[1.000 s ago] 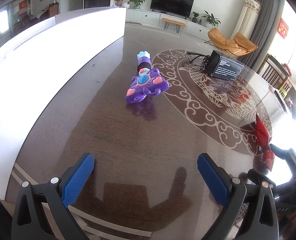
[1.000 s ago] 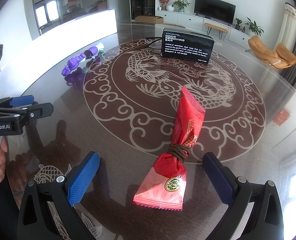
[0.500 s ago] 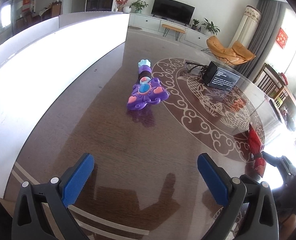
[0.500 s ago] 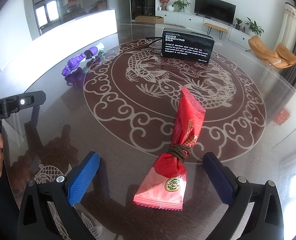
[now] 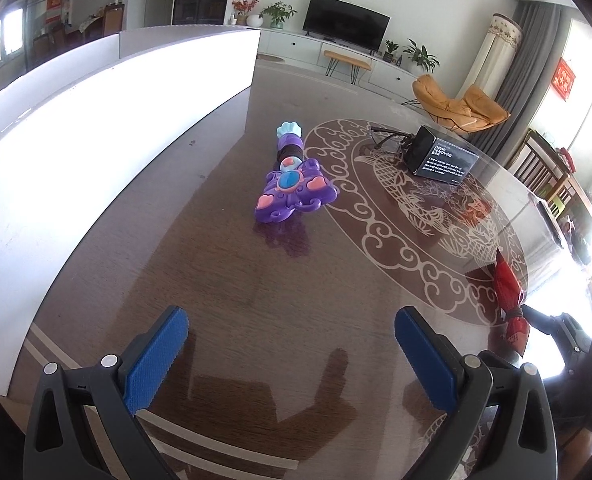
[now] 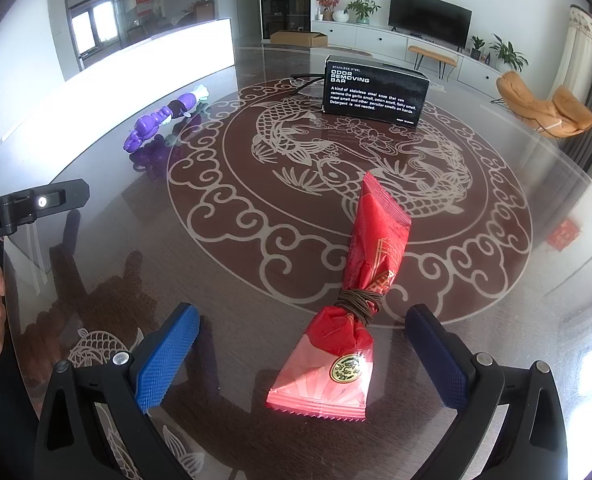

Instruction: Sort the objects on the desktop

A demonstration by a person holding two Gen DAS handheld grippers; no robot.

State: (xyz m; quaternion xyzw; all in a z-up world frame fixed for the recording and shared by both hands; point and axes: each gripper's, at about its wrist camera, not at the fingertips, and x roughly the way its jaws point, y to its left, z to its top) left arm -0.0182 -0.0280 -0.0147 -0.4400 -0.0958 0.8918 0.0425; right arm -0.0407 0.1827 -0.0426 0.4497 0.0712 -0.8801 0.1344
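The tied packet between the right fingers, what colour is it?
Red packet, brown cord, clearest from the right wrist.

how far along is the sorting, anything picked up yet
Nothing looks sorted. The purple toy, black box and red packet all lie loose on the table. Both grippers are open and empty; the right gripper straddles the packet, the likely first pick.

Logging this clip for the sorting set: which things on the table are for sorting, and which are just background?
To sort: purple toy, red tied packet, black box, glasses behind it.
Background: white board, television, orange chair, cardboard box.
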